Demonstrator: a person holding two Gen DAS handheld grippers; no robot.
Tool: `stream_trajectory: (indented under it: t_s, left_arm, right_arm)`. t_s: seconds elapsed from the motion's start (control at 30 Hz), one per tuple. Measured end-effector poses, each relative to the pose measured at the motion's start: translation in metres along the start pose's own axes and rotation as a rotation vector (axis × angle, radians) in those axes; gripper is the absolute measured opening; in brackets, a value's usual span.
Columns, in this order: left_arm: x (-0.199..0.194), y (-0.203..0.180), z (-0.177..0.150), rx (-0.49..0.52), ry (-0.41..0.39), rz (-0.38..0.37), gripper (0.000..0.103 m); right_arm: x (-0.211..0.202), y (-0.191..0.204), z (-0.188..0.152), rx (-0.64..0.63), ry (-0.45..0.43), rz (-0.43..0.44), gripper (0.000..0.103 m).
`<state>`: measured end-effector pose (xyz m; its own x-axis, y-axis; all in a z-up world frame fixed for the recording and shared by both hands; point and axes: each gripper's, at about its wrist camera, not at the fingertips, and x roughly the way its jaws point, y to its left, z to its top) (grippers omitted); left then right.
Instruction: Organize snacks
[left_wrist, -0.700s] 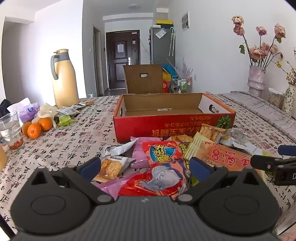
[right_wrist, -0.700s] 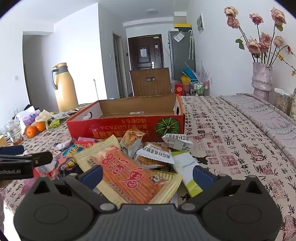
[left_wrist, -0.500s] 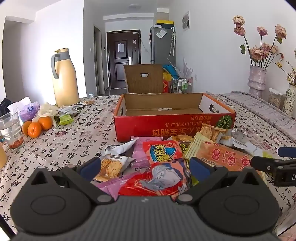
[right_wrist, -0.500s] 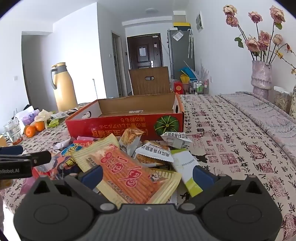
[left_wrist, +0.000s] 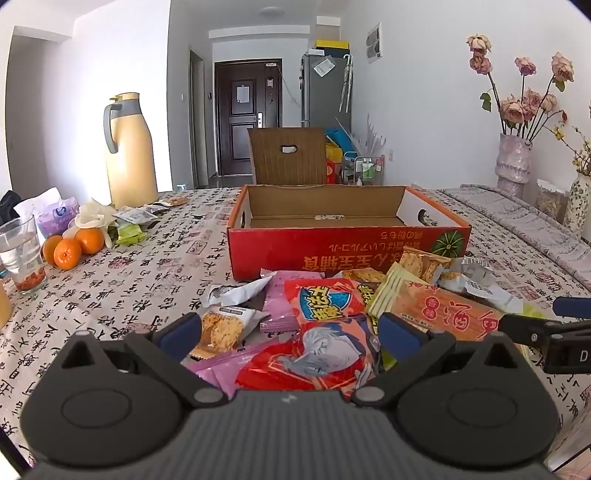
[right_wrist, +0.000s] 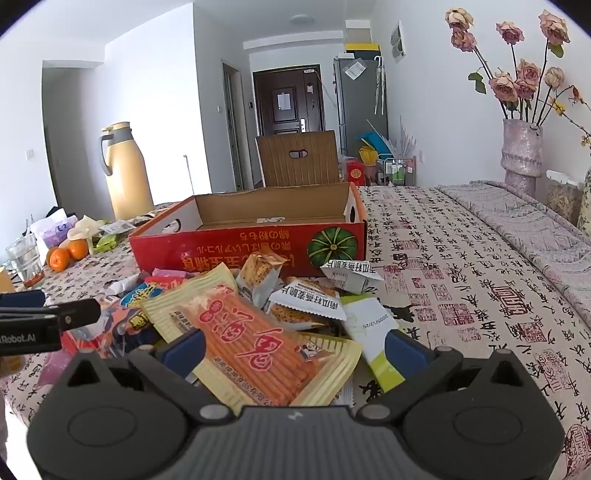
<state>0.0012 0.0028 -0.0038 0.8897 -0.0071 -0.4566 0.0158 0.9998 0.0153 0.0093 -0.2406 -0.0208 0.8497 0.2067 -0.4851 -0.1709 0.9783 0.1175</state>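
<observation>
A heap of snack packets lies on the patterned tablecloth in front of an open, empty red cardboard box (left_wrist: 347, 254), which also shows in the right wrist view (right_wrist: 251, 251). My left gripper (left_wrist: 291, 334) is open, its jaws wide over a red cartoon packet (left_wrist: 317, 358) and a crisp packet (left_wrist: 221, 328). My right gripper (right_wrist: 295, 349) is open over a large orange stick-snack packet (right_wrist: 255, 343), with a white-green packet (right_wrist: 376, 332) by its right finger. Neither gripper holds anything.
A yellow thermos jug (left_wrist: 127, 151), oranges (left_wrist: 70, 247), a glass (left_wrist: 22, 254) and small packets stand at the left. A vase of dried roses (right_wrist: 522, 155) stands at the right rear. A wooden chair back (left_wrist: 288, 155) rises behind the box.
The right gripper has tilted slightly clockwise and edged forward; the left gripper has hardly moved. Both stay open and empty.
</observation>
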Motion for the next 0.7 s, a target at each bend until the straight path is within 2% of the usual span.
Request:
stream_trajectory:
  t_s: [0.7]
  left_arm:
    - [0.0009,-0.001,-0.0026,-0.003,0.005,-0.013,0.103]
  right_arm:
    - [-0.0034,0.0019,0.0018,-0.003,0.003,-0.006,0.103]
